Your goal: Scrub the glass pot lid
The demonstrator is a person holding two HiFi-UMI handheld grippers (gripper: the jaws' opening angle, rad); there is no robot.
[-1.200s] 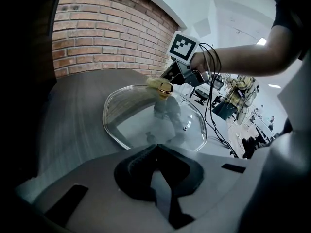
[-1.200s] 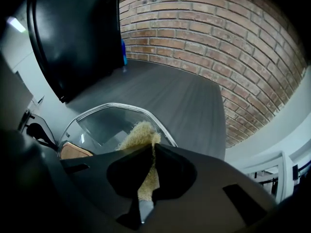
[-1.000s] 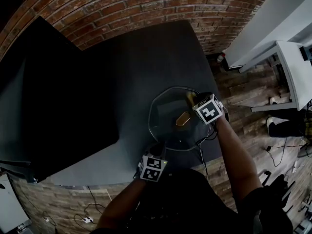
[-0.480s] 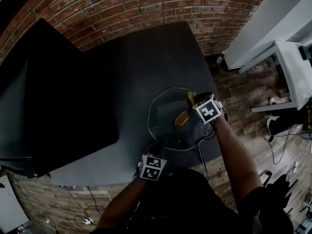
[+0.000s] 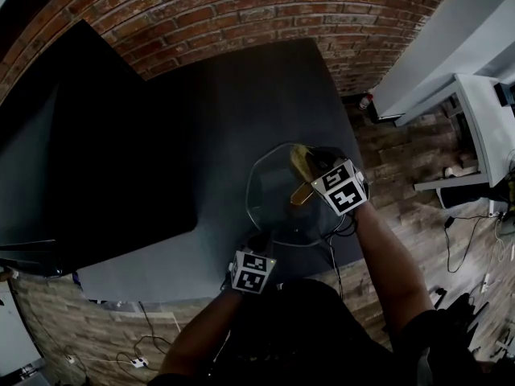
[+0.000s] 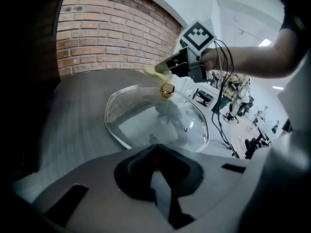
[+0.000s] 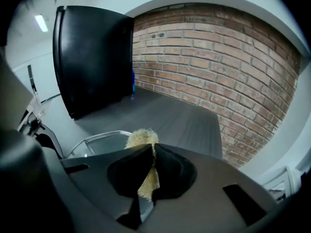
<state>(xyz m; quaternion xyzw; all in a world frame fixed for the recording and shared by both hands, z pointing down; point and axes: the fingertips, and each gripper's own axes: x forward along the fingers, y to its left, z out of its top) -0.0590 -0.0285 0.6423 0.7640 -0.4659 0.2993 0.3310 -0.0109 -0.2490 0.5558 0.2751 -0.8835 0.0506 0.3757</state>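
The glass pot lid (image 5: pixel 273 207) lies flat on a dark grey tabletop (image 5: pixel 225 111) against a brick wall (image 5: pixel 241 14) (wood floor (image 5: pixel 402 167) to the right). The right gripper (image 7: pixel 151 147) is clamped on a yellow scrub pad (image 7: pixel 142 139), held over the lid's far side near the gold knob (image 6: pixel 166 90). The left gripper (image 6: pixel 155 147) has its jaws together at the near rim, perhaps pinching it.

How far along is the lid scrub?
Done: right gripper is shut on the yellow scrub pad, held at the far side of the glass lid near the gold knob. In hand: left gripper, jaws together, sits at the lid's near rim. Left: the scrubbing; whether any pass is done can't be told.
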